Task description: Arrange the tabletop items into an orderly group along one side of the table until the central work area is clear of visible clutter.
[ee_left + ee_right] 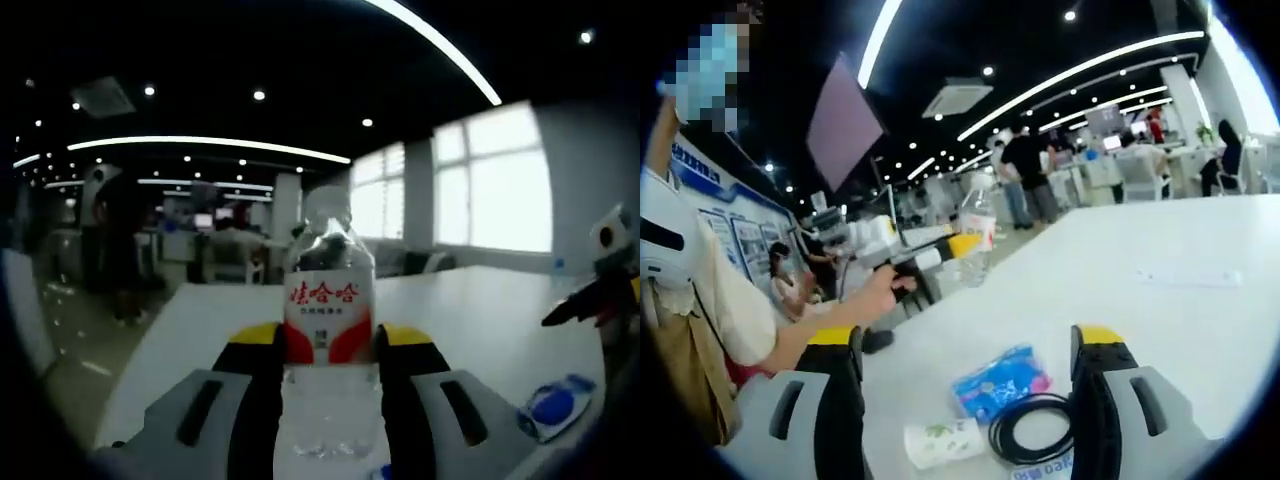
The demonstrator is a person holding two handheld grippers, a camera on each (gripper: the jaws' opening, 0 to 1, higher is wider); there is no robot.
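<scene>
- An open office with ceiling lights and windows surrounds a white tabletop [480, 310].
- The left hand-held gripper [329, 345] clamps a clear water bottle [329, 300] upright between its jaws.
- The right hand-held gripper [965, 345] stands wide; between its jaws lie a blue packet [998, 383], a black cable coil [1032, 430] and a paper cup [943, 442].

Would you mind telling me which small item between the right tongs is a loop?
The black cable coil: a ring, unlike the flat blue packet and the white paper cup on its side.
</scene>
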